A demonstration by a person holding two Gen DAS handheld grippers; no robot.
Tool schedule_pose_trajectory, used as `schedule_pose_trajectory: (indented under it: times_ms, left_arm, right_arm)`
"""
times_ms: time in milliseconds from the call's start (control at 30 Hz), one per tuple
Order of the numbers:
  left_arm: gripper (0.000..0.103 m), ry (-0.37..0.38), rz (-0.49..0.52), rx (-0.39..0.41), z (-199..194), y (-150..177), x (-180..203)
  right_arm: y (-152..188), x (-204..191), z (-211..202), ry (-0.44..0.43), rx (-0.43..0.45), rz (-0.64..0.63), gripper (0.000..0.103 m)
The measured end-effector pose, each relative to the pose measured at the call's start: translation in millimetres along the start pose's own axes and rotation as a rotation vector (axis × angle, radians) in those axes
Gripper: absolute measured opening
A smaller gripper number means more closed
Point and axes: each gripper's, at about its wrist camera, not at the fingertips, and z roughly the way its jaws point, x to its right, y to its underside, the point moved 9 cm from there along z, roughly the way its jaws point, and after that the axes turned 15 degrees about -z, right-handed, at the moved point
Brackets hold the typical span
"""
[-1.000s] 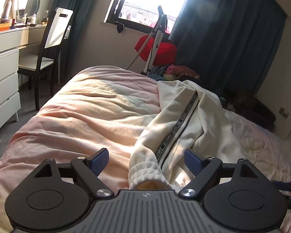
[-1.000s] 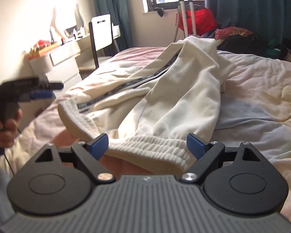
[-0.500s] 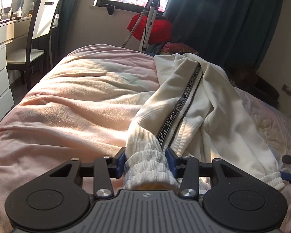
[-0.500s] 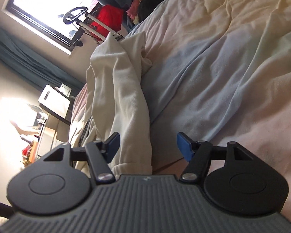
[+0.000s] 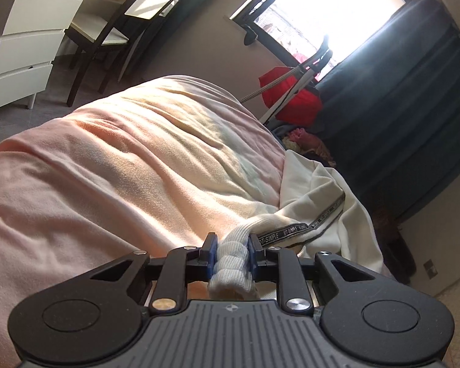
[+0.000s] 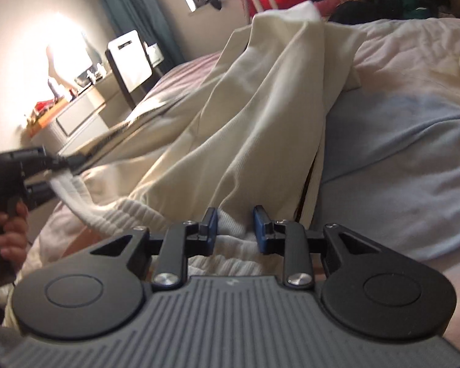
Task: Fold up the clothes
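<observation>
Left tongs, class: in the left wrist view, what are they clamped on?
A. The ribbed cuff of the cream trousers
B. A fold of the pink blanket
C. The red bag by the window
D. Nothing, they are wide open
A. The left tongs pinch the ribbed cuff of the cream trousers between their blue pads, with the pink blanket lying untouched beyond them.

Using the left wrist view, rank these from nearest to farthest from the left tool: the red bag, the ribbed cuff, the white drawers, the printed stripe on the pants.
1. Ribbed cuff: clamped in the left tool.
2. Printed stripe: just ahead, running right.
3. Red bag under the window and white drawers at far left: both far off, too close to call.
</observation>
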Motion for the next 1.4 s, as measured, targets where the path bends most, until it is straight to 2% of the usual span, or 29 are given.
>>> schedule_pose_trajectory:
  times_ms: [100,233,333,367,400,467,500,533,600,733,833,933,967,1000,1033,1100,1167,1200,1300,1400]
  left_arm:
    - [0.007,-0.058,0.007,0.052,-4.7,-12.0,-12.7]
    - [0.009,-0.073,-0.082,0.008,-12.2,-17.4,-36.3]
    - [0.024,-0.062,-0.069,0.009,-24.3,-19.4,-39.6]
    - [0.036,-0.053,-0.064,0.014,-28.5,-20.1,-39.2]
    - [0.046,-0.04,-0.067,0.017,-31.5,-20.6,-38.4]
    - [0.055,-0.015,-0.059,0.011,-32.4,-18.1,-32.9]
    - [0.06,-0.003,-0.054,0.007,-32.5,-16.6,-29.9]
    - [0.061,0.009,-0.048,0.003,-32.5,-15.0,-26.8]
    - [0.064,0.028,-0.016,-0.022,-27.0,-6.8,-16.3]
    - [0.069,0.07,0.03,-0.108,-15.8,11.7,-2.1]
    - [0.069,0.057,0.07,-0.109,-11.1,18.9,2.9]
    - [0.067,0.041,0.112,-0.104,-6.8,25.3,7.9]
    - [0.063,0.035,0.127,-0.102,-5.3,27.4,9.5]
    - [0.054,0.03,0.141,-0.1,-3.9,29.5,11.2]
    - [0.05,0.024,0.155,-0.099,-2.5,31.6,12.9]
    - [0.024,0.013,0.183,-0.095,0.4,35.8,16.2]
    - [0.021,0.002,0.211,-0.091,3.3,39.9,19.5]
    - [0.02,-0.003,0.225,-0.09,4.7,42.0,21.2]
    - [0.019,-0.02,0.257,-0.022,12.6,17.4,40.6]
    - [0.018,-0.037,0.288,0.053,20.4,-11.3,62.2]
  right_arm:
    - [-3.7,2.3,-9.4,-0.032,0.018,0.034,0.03]
    - [-13.5,22.6,-39.3,-0.079,0.092,0.224,0.031]
    - [-13.0,49.3,-62.9,-0.038,0.149,0.36,0.031]
    - [-11.1,57.9,-67.8,-0.015,0.152,0.393,0.031]
    - [-7.8,65.7,-69.1,0.008,0.14,0.418,0.031]
    - [-0.1,76.3,-64.3,0.02,0.106,0.466,0.033]
    - [3.5,78.7,-60.2,0.007,0.088,0.495,0.041]
    - [7.6,79.6,-55.0,-0.013,0.07,0.53,0.058]
    - [13.2,78.0,-46.0,-0.06,0.046,0.588,0.077]
    - [19.4,66.5,-34.0,-0.134,0.024,0.633,0.077]
    - [23.8,63.0,-28.8,-0.143,0.015,0.633,0.076]
    - [28.7,61.5,-17.1,-0.134,-0.007,0.606,0.072]
    - [29.5,58.6,-12.3,-0.139,-0.016,0.588,0.072]
    - [28.5,53.7,-8.8,-0.153,-0.025,0.564,0.071]
    - [26.2,47.7,-6.7,-0.176,-0.038,0.54,0.068]
    - [22.2,39.5,-8.4,-0.205,-0.045,0.515,0.061]
    - [17.9,36.3,-15.5,-0.211,-0.024,0.514,0.045]
    - [15.3,35.3,-20.1,-0.209,-0.01,0.514,0.034]
    - [2.7,28.1,-40.0,-0.213,0.068,0.513,0.028]
    - [-5.2,-0.2,-47.4,-0.266,0.156,0.587,0.026]
